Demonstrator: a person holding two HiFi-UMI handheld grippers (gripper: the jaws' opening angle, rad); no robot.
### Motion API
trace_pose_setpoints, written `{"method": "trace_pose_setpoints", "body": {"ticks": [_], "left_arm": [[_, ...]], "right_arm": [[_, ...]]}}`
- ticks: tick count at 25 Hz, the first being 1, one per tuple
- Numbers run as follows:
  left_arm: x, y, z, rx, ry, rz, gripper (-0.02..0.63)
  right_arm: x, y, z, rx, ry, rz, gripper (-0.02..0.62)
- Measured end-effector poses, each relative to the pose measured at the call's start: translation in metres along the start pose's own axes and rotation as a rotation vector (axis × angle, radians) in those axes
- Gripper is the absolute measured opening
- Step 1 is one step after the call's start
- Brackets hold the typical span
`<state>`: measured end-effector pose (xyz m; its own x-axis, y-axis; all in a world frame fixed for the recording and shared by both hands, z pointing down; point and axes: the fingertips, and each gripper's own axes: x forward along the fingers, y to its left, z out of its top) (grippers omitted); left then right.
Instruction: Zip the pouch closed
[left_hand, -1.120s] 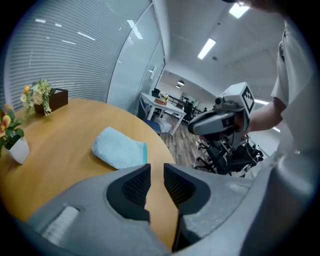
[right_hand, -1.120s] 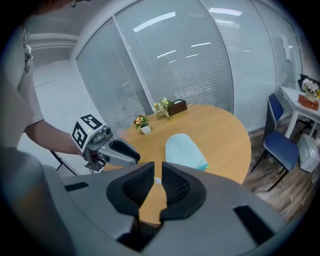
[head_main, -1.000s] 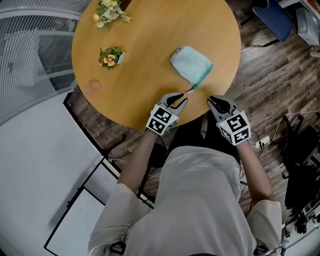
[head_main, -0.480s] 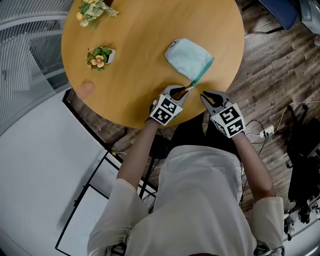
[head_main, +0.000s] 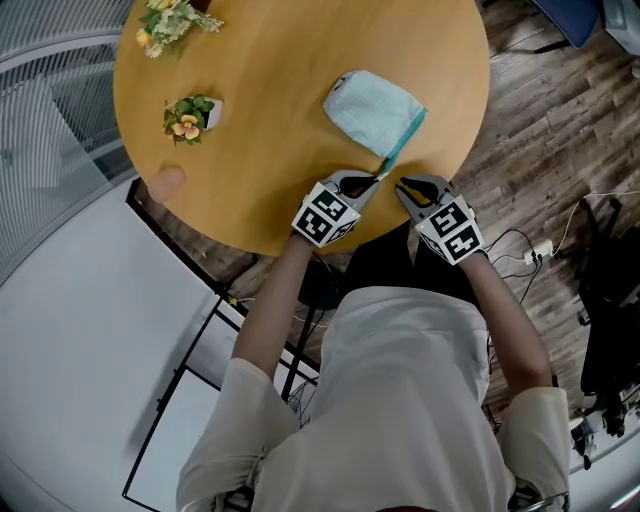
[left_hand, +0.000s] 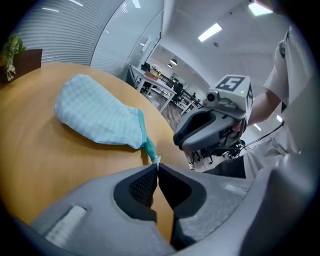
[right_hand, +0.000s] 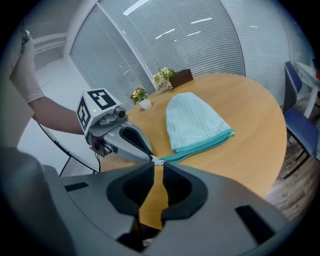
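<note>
Left claw (left_hand: 156, 168) is pinched shut on the teal zip tail (left_hand: 148, 147), while the right claw (right_hand: 157, 167) stands slightly apart, the pull (right_hand: 158, 161) just at its tips and not pressed. They meet near the edge of a round wooden table (head_main: 270, 150), where the pale blue pouch (head_main: 370, 105) lies flat, well apart from a small flower pot (head_main: 187, 117). Around it are a plank floor (head_main: 560, 110), a curved wall of blinds (right_hand: 165, 35) and a blue chair (right_hand: 300, 125).
</note>
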<state>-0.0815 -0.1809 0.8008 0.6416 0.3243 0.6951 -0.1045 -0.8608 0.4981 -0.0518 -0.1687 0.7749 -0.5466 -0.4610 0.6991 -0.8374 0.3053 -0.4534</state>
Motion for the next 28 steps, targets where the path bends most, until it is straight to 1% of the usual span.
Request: {"method": "trace_pose_setpoints", "body": {"ticks": [3, 5, 10, 13, 19, 24, 28], "left_arm": [[-0.003, -0.005, 0.006, -0.039, -0.026, -0.035, 0.023], [-0.005, -0.007, 0.010, -0.050, -0.039, -0.050, 0.023], [-0.008, -0.017, 0.022, -0.044, -0.056, -0.098, 0.023], [-0.009, -0.020, 0.029, -0.039, -0.063, -0.116, 0.021], [-0.007, -0.029, 0.036, -0.029, -0.062, -0.155, 0.021], [-0.005, -0.037, 0.038, -0.031, -0.047, -0.212, 0.021], [-0.005, -0.043, 0.041, -0.046, -0.031, -0.255, 0.021]], "right_arm": [[0.004, 0.005, -0.005, 0.002, 0.027, 0.032, 0.044], [0.006, 0.006, -0.006, -0.002, 0.030, 0.042, 0.046], [0.010, 0.011, -0.004, -0.018, 0.037, 0.072, 0.063], [0.012, 0.009, -0.005, -0.017, 0.043, 0.069, 0.075], [0.008, 0.008, -0.003, -0.055, 0.046, 0.085, 0.109], [0.006, 0.008, -0.003, -0.115, 0.042, 0.099, 0.109], [0.002, 0.003, -0.006, -0.106, 0.040, 0.118, 0.109]]}}
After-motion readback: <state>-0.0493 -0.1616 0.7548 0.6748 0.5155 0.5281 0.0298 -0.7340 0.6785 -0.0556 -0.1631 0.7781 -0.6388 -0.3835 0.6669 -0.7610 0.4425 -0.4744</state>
